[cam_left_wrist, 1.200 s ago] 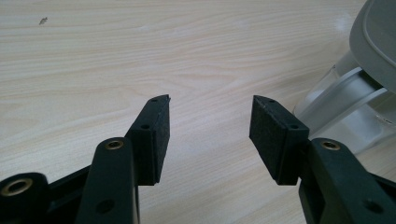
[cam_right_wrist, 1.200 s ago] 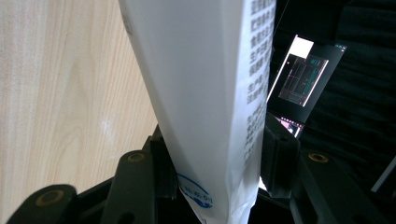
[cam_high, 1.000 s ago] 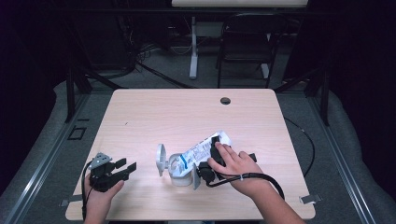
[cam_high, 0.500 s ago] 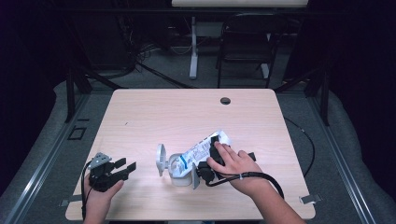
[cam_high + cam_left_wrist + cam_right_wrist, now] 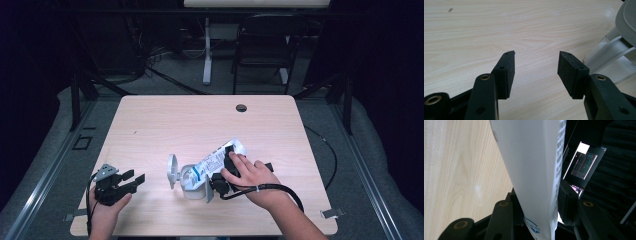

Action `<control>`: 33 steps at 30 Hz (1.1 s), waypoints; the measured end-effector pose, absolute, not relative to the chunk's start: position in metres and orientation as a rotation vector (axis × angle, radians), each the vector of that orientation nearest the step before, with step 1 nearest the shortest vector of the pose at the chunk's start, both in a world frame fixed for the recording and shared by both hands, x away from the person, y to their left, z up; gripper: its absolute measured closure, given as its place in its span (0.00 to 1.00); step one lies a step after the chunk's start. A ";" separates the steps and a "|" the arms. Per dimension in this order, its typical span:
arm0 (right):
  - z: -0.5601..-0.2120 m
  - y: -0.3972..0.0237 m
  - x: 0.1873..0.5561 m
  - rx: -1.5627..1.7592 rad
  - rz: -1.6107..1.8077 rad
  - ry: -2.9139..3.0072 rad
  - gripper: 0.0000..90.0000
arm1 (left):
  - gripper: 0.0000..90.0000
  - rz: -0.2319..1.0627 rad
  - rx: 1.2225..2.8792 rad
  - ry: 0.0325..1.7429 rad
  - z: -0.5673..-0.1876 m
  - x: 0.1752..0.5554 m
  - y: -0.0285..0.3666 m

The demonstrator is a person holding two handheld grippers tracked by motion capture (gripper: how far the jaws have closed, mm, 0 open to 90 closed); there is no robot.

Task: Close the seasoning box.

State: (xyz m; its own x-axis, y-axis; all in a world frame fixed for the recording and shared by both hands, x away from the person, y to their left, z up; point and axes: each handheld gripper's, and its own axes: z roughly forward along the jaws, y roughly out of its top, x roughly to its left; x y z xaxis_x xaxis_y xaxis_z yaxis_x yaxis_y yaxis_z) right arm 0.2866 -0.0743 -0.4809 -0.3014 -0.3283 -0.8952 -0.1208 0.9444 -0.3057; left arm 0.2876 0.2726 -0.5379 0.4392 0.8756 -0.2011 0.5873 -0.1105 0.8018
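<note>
When looking down from the high view, found a pale wooden table (image 5: pixel 165 125) taking up the middle of the dark room. Noted on its near half, a little right of centre, a white printed pouch (image 5: pixel 216 159) lying slantwise, its far end pointing up and to the right. Saw its near end meeting a white open container (image 5: pixel 189 179), with a grey round lid (image 5: pixel 171 171) standing on edge at the container's left side. Found the right hand (image 5: pixel 250 175) laid over the pouch's right part and wrapped around the right gripper (image 5: pixel 539 195). Looked along that gripper's own view and found the pouch rising between the two black jaws, pads against both of its faces; judged the jaws to have just been closing and to be clamped on the pouch. Placed the left gripper (image 5: pixel 134 176) near the table's front left corner, well apart from the container, held low by the left hand (image 5: pixel 107 207). Found its jaws standing apart over bare wood with nothing between them, the container's white side just off to the right in the left gripper view. Spotted last a small dark hole (image 5: pixel 241 108) near the table's far edge.
</note>
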 end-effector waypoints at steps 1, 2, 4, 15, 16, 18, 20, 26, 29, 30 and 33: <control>-0.481 -0.074 0.287 -0.329 -0.210 1.877 0.71 | 0.54 0.411 1.807 1.252 -0.538 0.288 0.273; -0.481 -0.074 0.287 -0.329 -0.209 1.877 0.71 | 0.54 0.408 1.809 1.250 -0.538 0.288 0.273; -0.481 -0.074 0.286 -0.330 -0.216 1.876 0.72 | 0.54 0.407 1.814 1.250 -0.538 0.287 0.274; -0.483 -0.073 0.285 -0.355 -0.223 1.864 0.74 | 0.54 0.410 1.807 1.257 -0.540 0.288 0.274; -0.483 -0.073 0.285 -0.358 -0.216 1.867 0.75 | 0.54 0.409 1.807 1.258 -0.540 0.288 0.274; -0.483 -0.073 0.284 -0.362 -0.222 1.859 0.76 | 0.54 0.409 1.808 1.258 -0.540 0.288 0.274; -0.484 -0.073 0.284 -0.366 -0.213 1.861 0.79 | 0.54 0.410 1.808 1.259 -0.540 0.288 0.274; -0.487 -0.073 0.282 -0.380 -0.223 1.848 0.85 | 0.54 0.411 1.809 1.259 -0.541 0.288 0.274; -0.487 -0.073 0.282 -0.387 -0.225 1.847 0.86 | 0.54 0.409 1.812 1.258 -0.541 0.288 0.274; -0.486 -0.073 0.282 -0.388 -0.226 1.846 0.86 | 0.54 0.410 1.812 1.259 -0.541 0.288 0.274; -0.487 -0.074 0.282 -0.383 -0.207 1.856 0.87 | 0.54 0.410 1.816 1.258 -0.542 0.288 0.274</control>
